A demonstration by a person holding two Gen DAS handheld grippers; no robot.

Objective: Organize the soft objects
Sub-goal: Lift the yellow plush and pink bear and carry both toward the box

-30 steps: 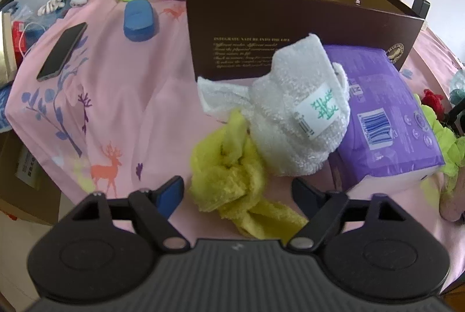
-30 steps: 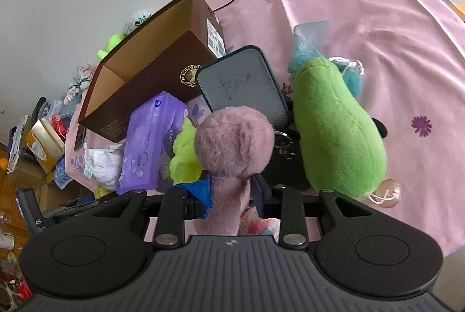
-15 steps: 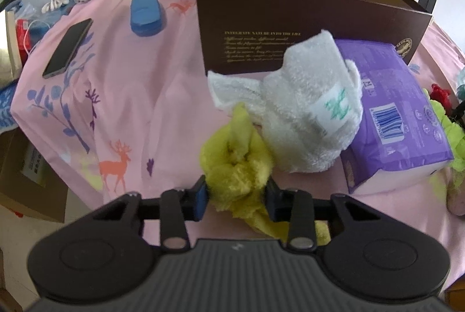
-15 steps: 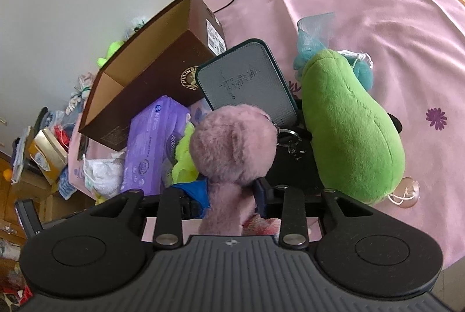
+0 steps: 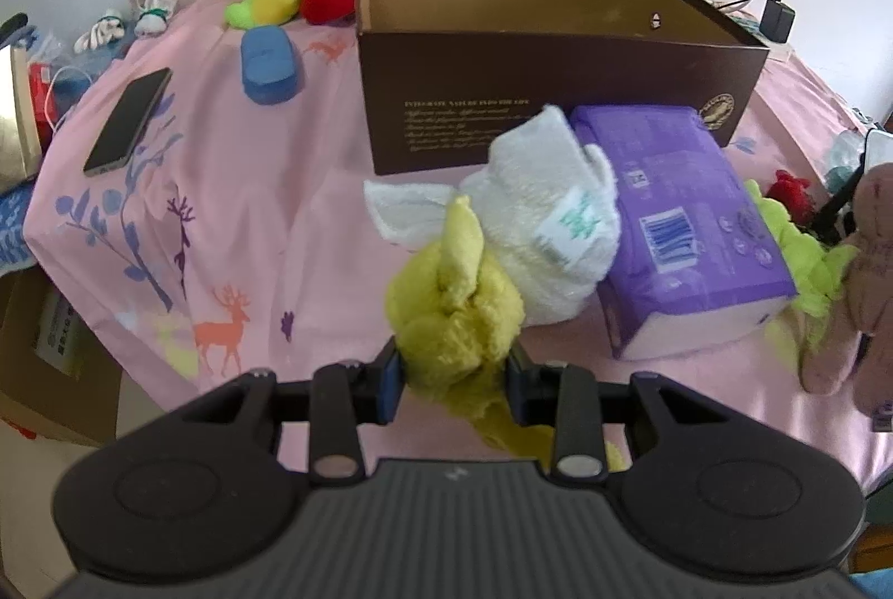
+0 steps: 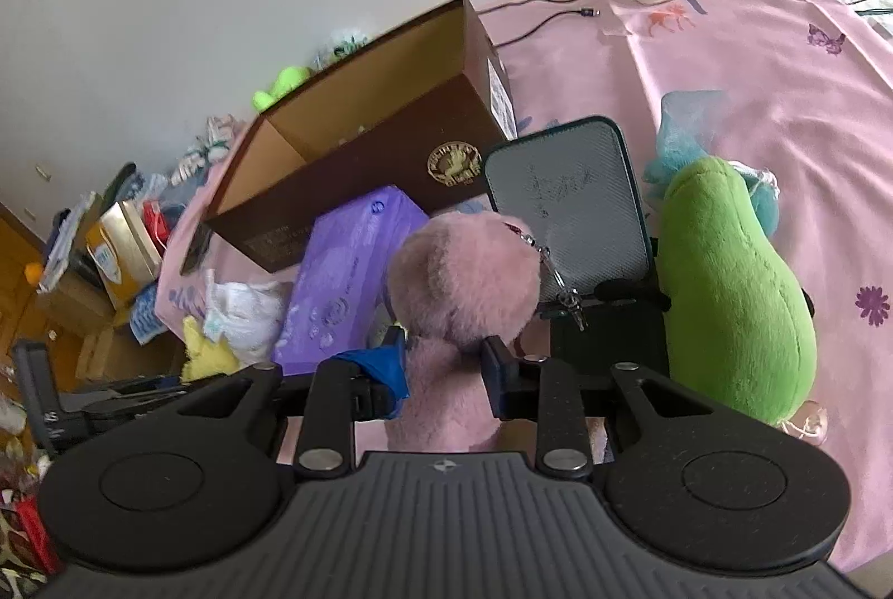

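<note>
The left gripper (image 5: 453, 378) is clamped on a fluffy yellow cloth (image 5: 455, 314), just in front of a rolled white towel (image 5: 550, 230) and open brown cardboard box (image 5: 558, 96). The right gripper (image 6: 445, 367) pinches a pink plush toy (image 6: 463, 281) beside a green avocado-shaped plush (image 6: 737, 292).

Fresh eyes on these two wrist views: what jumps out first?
Both tongs are loaded: the left tongs pinch a yellow plush toy at the near edge of the pink sheet, and the right tongs clamp a pink plush toy. Behind them sits the open brown cardboard box, with a white towel bundle and a purple tissue pack in front of it. A big green plush lies to the right.
</note>
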